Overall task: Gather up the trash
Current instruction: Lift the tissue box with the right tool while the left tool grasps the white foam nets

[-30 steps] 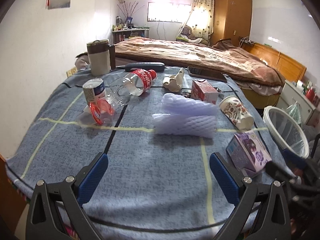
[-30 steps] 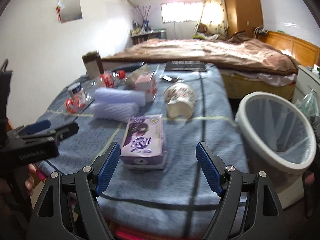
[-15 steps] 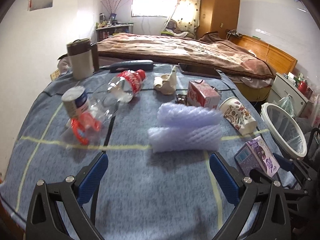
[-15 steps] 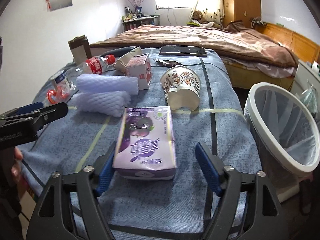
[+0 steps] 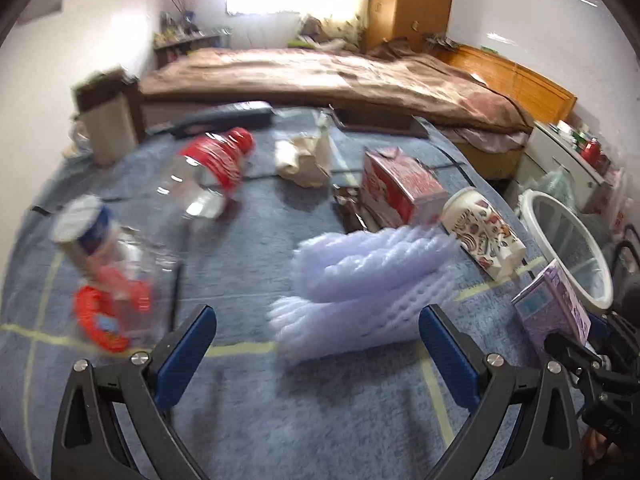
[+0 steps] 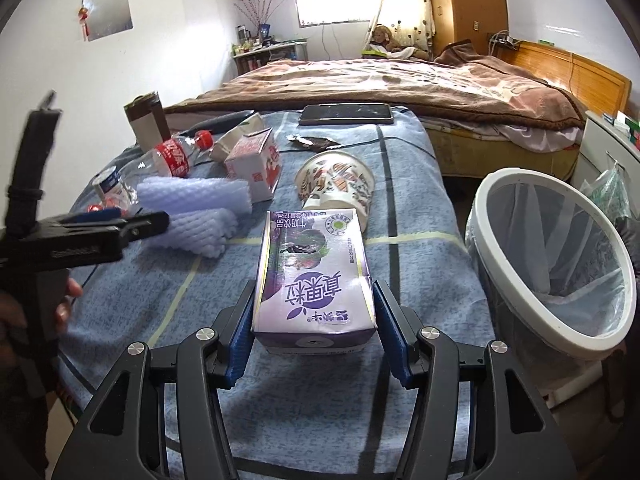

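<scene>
The purple carton (image 6: 314, 280) now sits between the right gripper (image 6: 314, 336)'s jaws, which have just been closing onto its sides. The left gripper (image 5: 318, 354), wide open and empty, has neared the foam netting (image 5: 360, 276) ahead.

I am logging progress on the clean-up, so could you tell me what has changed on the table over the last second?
The right gripper moved up to the purple carton and its jaws have just been closing; both pads now meet its sides. The left gripper, open, advanced toward the white foam netting. The paper cup, red carton, bottle and bin stayed put.
</scene>
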